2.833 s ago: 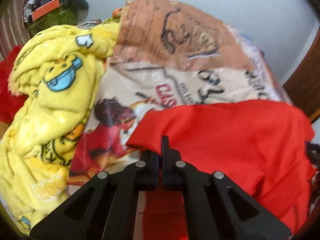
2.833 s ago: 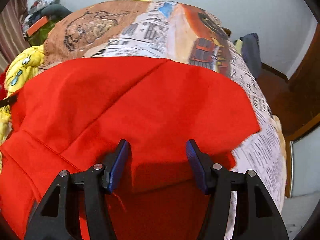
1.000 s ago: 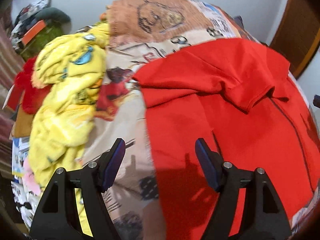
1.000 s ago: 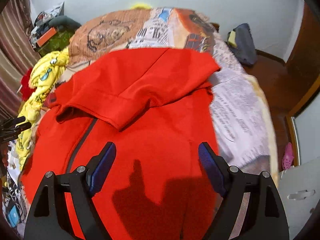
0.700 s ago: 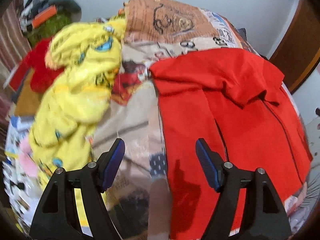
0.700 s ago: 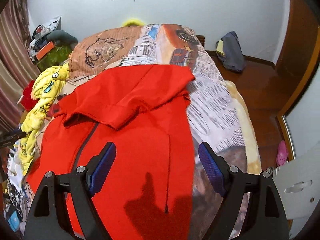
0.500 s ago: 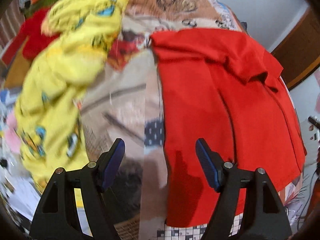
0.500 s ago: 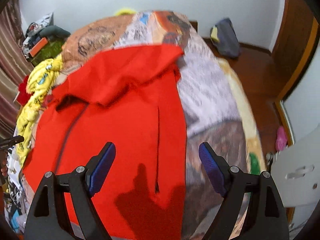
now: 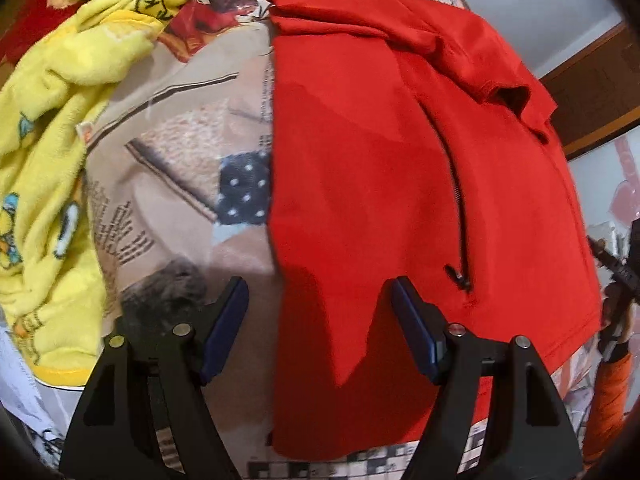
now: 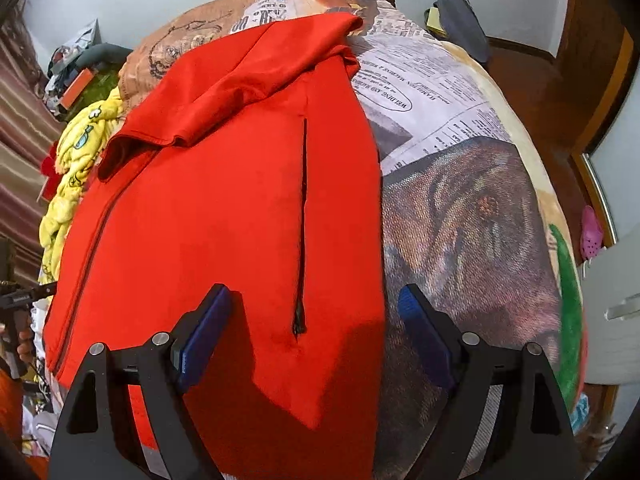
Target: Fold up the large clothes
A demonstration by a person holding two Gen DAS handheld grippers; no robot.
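Jacket (image 10: 224, 208), red, lies flat on the bed (image 10: 472, 216); both claws hang empty over its near hem, left claw (image 9: 320, 312) closing, right claw (image 10: 312, 316) wide open. Next: pinch both corners, fold toward the hood.

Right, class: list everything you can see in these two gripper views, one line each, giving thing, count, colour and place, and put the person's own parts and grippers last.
Jacket: one, red, spread flat on the bed, hood folded down over its top, zip pocket showing.
Bedspread: one, newspaper print in beige, white and brown, under the jacket.
Fleece blanket: one, yellow with cartoon prints, bunched at the jacket's left.
Bag: one, dark grey-blue, on the floor by the far wall.
Shoe: one, pink, on the floor at right.
Clutter pile: several things, mixed colours, far left corner.
Left gripper: one, black with blue pads, jaws closing, over the jacket's left hem edge, not yet gripping.
Right gripper: one, black with blue pads, open over the jacket's right hem edge.
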